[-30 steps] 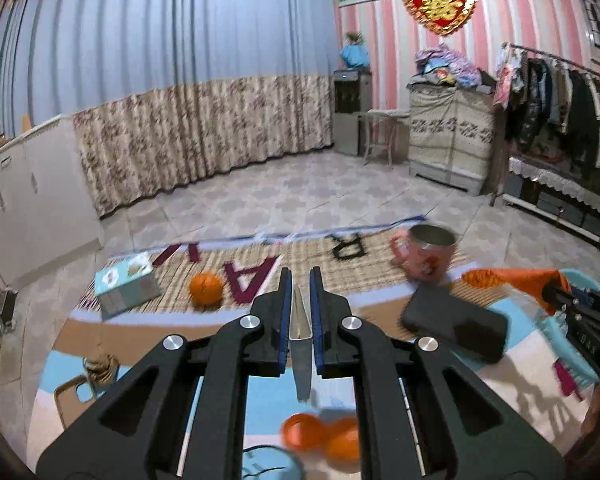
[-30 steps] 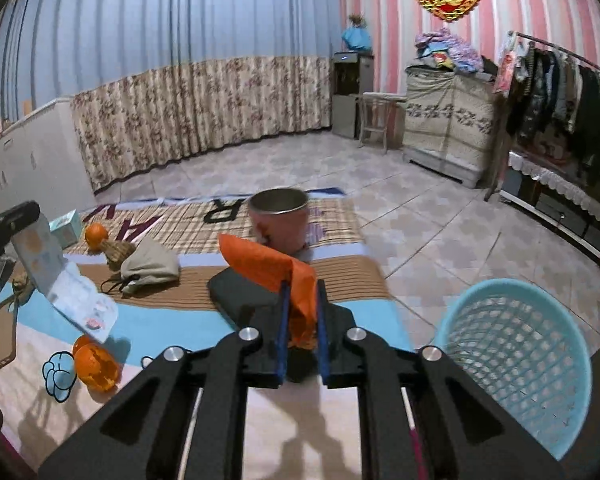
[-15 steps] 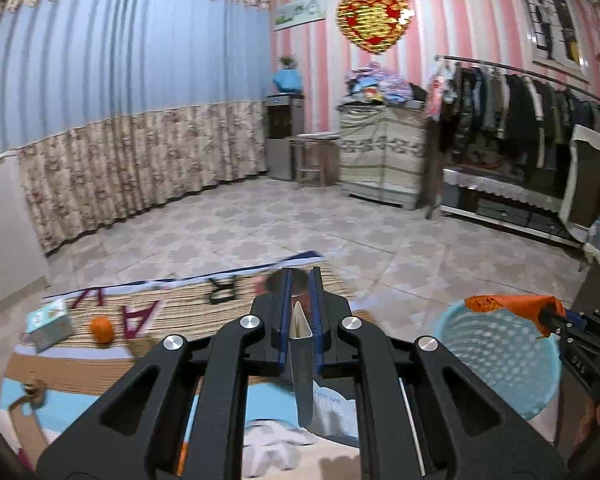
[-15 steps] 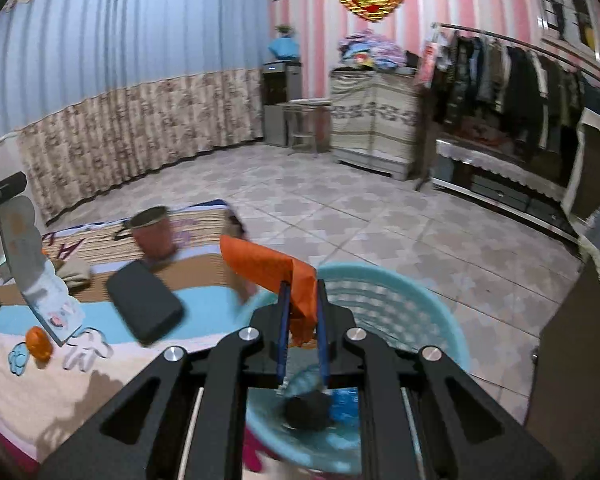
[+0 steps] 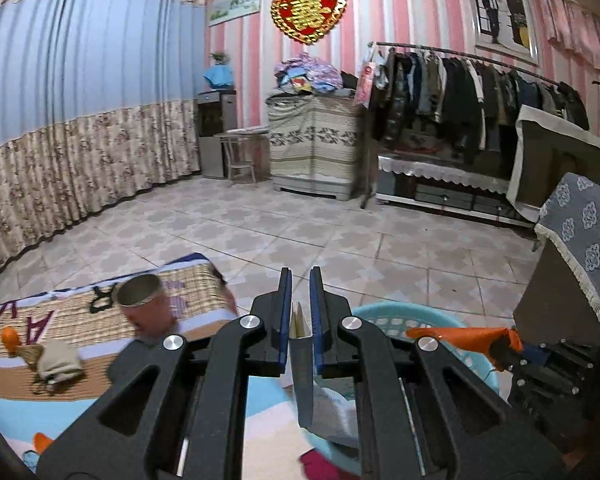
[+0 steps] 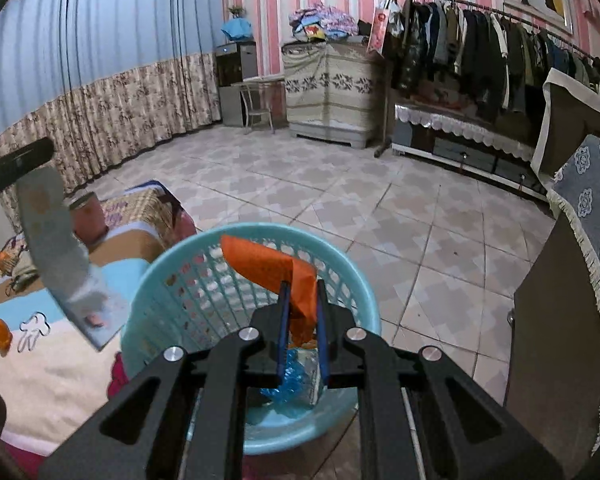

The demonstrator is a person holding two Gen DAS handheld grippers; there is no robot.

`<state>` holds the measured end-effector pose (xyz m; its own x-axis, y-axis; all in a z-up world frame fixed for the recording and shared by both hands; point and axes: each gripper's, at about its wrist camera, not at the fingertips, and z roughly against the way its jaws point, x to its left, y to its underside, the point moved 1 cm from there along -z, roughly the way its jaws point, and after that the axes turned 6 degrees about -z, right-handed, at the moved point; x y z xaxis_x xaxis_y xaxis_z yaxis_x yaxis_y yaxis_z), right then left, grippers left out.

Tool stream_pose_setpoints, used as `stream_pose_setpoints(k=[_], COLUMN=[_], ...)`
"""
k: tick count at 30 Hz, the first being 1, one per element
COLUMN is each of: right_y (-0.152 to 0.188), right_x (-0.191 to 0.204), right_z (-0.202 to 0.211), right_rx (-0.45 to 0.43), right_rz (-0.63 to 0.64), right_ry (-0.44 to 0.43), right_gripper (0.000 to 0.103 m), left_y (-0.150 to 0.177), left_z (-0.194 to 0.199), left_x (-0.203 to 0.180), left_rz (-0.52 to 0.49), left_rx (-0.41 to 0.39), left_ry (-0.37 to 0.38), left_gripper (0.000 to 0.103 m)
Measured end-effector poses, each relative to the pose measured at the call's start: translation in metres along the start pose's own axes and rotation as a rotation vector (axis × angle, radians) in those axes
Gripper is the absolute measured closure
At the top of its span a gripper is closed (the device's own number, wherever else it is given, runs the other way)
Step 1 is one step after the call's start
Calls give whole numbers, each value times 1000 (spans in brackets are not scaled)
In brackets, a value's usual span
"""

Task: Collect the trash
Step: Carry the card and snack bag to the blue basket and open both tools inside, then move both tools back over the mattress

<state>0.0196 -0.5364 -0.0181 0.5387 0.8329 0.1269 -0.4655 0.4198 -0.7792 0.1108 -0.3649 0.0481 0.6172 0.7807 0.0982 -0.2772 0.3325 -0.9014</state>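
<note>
My right gripper [image 6: 301, 286] is shut on an orange wrapper [image 6: 270, 266] and hangs over the light-blue mesh basket [image 6: 168, 288], which holds blue and clear plastic scraps [image 6: 290, 376]. The same wrapper [image 5: 460, 334] and basket [image 5: 384, 314] show at the lower right of the left wrist view. My left gripper [image 5: 300, 298] is shut on a flat grey paper sheet [image 5: 320, 400] that hangs down from its jaws beside the basket. That sheet [image 6: 56, 252] appears at the left of the right wrist view, just left of the basket rim.
A low table with a patterned cloth [image 5: 72, 324] carries a pink metal cup [image 5: 144, 304], an orange [image 5: 9, 338] and a beige pouch [image 5: 58, 362]. Tiled floor [image 5: 340, 236] spreads beyond. A cloth-draped cabinet [image 6: 572, 280] stands close on the right, a clothes rack [image 5: 480, 96] behind.
Both grippers swung right from over the table to the basket, each keeping its grip. The orange wrapper now hangs over the basket's opening and the grey sheet has come up beside its rim.
</note>
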Motion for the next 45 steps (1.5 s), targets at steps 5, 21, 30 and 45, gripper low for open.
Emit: stream_pose_setpoints(k=[5, 21, 30, 45], right_y=[1, 12, 12, 30], right_x=[-5, 11, 32, 49], right_z=[-9, -35, -53, -52], right_rx=[17, 66, 91, 57], right_rz=[-14, -42, -33, -55], right_ry=[-1, -42, -11, 39], right_gripper=[91, 91, 74, 9], left_y=[9, 24, 40, 71], left_z=[-24, -15, 2, 40], left_x=[-11, 37, 70, 123], left_rz=[-11, 15, 18, 73], left_rx=[36, 93, 123, 138], left_ry=[31, -74, -123, -192], left_gripper=[95, 15, 9, 6])
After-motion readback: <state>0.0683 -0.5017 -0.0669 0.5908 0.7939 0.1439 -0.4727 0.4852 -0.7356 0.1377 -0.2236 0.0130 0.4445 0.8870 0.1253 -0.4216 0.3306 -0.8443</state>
